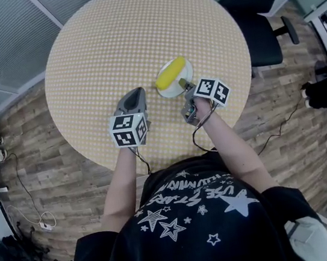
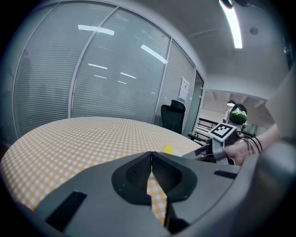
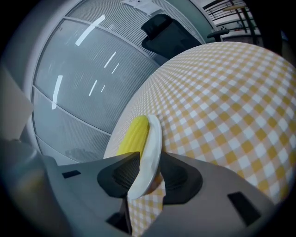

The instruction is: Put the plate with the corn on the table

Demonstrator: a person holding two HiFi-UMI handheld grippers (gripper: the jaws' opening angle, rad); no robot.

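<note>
Pinching the plate [image 3: 152, 134] by its rim, the right gripper [image 3: 149, 162] jaws seemingly steady the corn [image 3: 133, 135] beyond them; the left gripper [image 2: 151, 155] jaws sit pressed together, empty.

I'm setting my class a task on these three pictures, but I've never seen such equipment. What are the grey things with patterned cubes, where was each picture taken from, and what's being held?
There is no robot here. A person holds a two-jaw gripper in each hand, and the patterned cubes are parts of the grippers. One picture comes from a camera on the person's head, looking down. The other two come from cameras riding on each gripper. Below is a round checked table. The right gripper is shut on the rim of a white plate carrying a corn cob. The left gripper is shut and empty.
</note>
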